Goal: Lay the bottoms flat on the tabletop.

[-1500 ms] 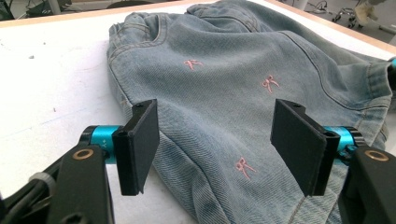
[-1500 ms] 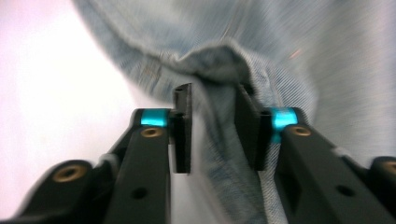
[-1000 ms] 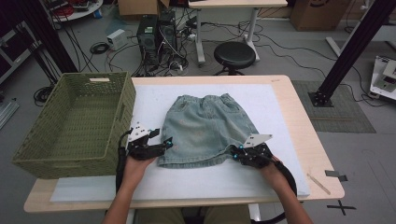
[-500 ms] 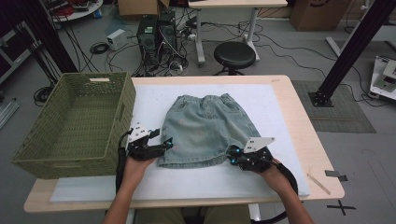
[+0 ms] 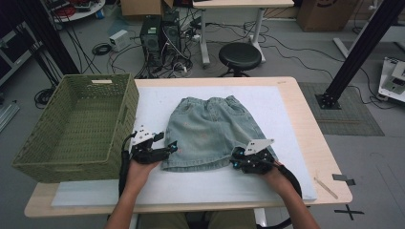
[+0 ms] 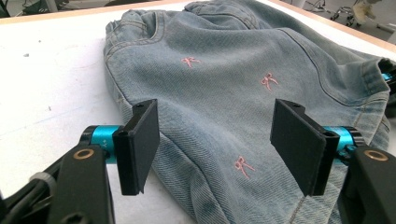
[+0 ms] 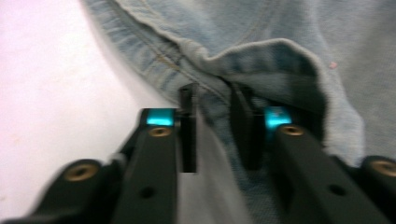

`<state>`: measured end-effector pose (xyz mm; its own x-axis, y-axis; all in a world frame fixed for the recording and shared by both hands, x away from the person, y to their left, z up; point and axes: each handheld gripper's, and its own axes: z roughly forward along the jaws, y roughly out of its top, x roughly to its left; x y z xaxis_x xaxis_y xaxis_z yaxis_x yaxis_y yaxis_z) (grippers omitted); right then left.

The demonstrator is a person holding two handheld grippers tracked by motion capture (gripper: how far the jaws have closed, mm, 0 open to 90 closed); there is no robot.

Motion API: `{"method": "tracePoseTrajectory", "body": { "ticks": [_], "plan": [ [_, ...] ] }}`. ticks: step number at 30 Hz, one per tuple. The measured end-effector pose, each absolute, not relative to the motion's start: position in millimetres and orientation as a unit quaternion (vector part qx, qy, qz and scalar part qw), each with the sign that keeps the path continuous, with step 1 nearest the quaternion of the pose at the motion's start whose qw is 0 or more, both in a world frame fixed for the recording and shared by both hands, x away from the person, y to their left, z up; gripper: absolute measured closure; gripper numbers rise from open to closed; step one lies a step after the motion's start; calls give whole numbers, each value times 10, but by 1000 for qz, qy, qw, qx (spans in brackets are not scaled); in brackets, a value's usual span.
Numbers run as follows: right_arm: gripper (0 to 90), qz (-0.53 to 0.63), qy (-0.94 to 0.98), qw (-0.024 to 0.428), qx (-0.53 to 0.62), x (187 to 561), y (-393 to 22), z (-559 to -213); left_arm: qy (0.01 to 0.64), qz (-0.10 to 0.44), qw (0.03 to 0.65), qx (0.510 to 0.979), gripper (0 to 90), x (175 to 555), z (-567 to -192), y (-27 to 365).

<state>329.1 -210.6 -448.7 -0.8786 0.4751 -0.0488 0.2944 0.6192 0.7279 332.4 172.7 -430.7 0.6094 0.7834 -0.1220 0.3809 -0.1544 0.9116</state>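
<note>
Surface (image 5: 296, 102): wooden top, white mat (image 5: 267, 191) lying over most of it.

Green woven basket (image 5: 76, 129) sitting on the surface's left end, just beside the left hand.

Denim skirt (image 5: 210, 131) lying flat mid-mat, waistband at the far side, hem facing the person. Small pink bows (image 6: 267, 82) dotting the cloth.

Left hand-held gripper (image 5: 165, 150) resting at the skirt's near-left hem corner. In the left gripper view its jaws are standing wide apart, with skirt fabric lying between and below them; pads are not pressing on it.

Right hand-held gripper (image 5: 237, 160) sitting at the near-right hem corner. Its jaws have just been opening; in the right gripper view, a narrow gap between them, hem fold (image 7: 212, 74) lying at the tips, pads not clamping it.
</note>
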Motion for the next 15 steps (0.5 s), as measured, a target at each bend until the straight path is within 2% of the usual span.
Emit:
{"method": "tracePoseTrajectory", "body": {
  "ticks": [3,5,15],
  "plan": [
    [706,372,896,130,206,3280,-2093,-4485,397,196,516,733,331,3326,-4303,1727],
    [786,365,896,149,206,3270,-2082,-4486,396,196,515,735,331,3325,-4302,1726],
    [897,357,895,175,201,3246,-2066,-4494,398,195,513,736,334,3322,-4304,1717]
  ]
}}
